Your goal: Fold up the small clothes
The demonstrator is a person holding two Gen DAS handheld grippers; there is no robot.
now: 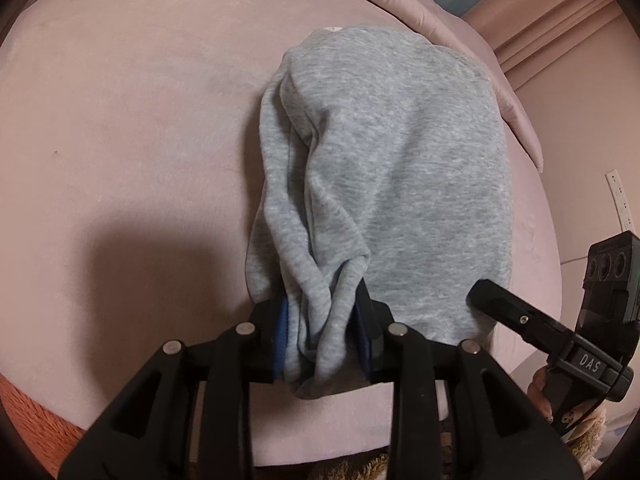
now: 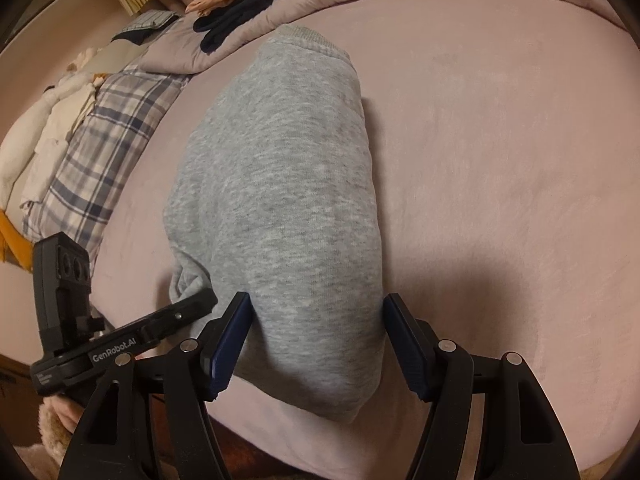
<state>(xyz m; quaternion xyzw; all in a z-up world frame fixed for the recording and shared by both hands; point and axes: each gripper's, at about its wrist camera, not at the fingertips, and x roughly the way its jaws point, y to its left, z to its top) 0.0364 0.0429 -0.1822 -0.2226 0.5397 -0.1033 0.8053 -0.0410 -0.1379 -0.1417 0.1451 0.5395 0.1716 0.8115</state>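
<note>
On the pink bed (image 1: 120, 140) lies the grey garment (image 1: 384, 168); the left gripper (image 1: 324, 332) pinches its bunched near edge, the right gripper (image 2: 316, 340) straddles it unclamped (jaws wide). Next, probably: right clamps, both fold forward

Bare pink sheet (image 2: 500, 160) open R of the grey garment (image 2: 280, 200); L side blocked by plaid cloth (image 2: 92, 152) + bunched duvet (image 2: 224, 44).

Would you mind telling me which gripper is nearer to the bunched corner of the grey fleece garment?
Left. The left gripper pinches the bunched corner of the grey fleece garment; the right gripper straddles the neighbouring corner, unclamped.
</note>
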